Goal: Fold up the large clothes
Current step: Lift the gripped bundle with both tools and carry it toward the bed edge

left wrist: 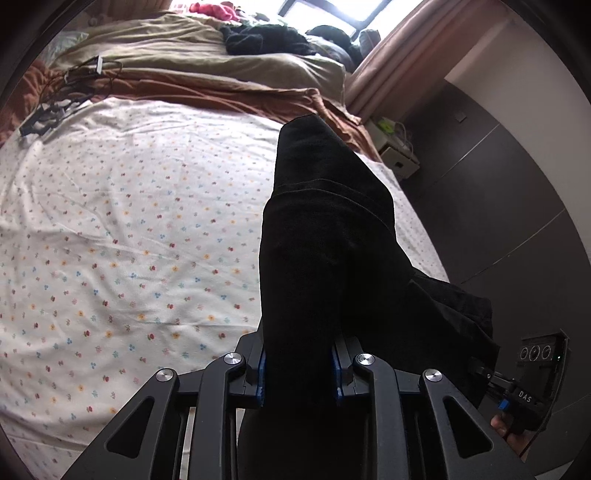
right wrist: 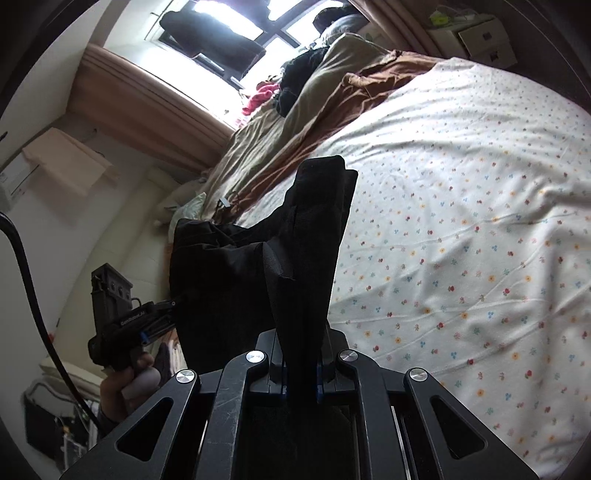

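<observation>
Left gripper point(left wrist: 300, 373) clamped on a thick bunch of black garment point(left wrist: 325, 229), blue pads point(left wrist: 261, 373) pressing the cloth from both sides. Right gripper point(right wrist: 301, 373) likewise closed on a narrower fold of the same black garment point(right wrist: 306, 236), jaws nearly together with the fabric pinched between them. Garment held off the bed point(left wrist: 129, 229), hanging between the two grippers; a stiff end of cloth stands up past each set of fingers. Bed covered with a white sheet printed with small coloured flowers, creased. Further up the bed: a brown blanket point(left wrist: 207, 90), a beige duvet point(left wrist: 177, 44), a heap of dark clothes point(left wrist: 266, 37) and something pink point(left wrist: 218, 9) by the window. Tangle of black cables point(left wrist: 70, 92) at the sheet's far left edge in the left wrist view. Small white bedside box point(left wrist: 397, 155) beside the pink curtain point(left wrist: 402, 51). In the right wrist view the person's left hand point(right wrist: 125, 380) grips the other tool's handle at lower left; dark floor tiles point(left wrist: 491, 192) show in the left wrist view.
</observation>
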